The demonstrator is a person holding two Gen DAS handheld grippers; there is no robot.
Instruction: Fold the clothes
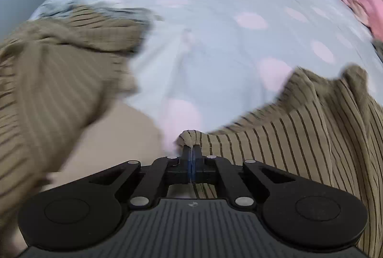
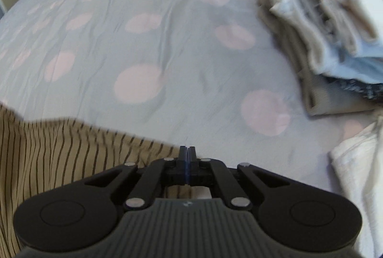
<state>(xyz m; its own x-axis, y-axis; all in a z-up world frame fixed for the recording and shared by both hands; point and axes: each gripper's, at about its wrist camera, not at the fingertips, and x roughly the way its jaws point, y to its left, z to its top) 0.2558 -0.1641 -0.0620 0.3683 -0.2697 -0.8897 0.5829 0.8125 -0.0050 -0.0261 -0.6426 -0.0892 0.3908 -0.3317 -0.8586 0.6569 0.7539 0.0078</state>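
The left tongs (image 1: 191,146) are pressed together, pinching a bunched edge of the tan striped garment (image 1: 299,138), which drapes over the near edge of the bed sheet (image 1: 215,42), pale blue with pink dots. The right tongs (image 2: 188,150) are pressed together at the garment's other edge; whether cloth is caught cannot be told. A pile of clothes (image 2: 323,18) lies on the right, with a white cloth (image 2: 359,174) nearer.

We read no words, labels, brands or numbers anywhere; a small pale mark on each tool's ribbed housing stays illegible.
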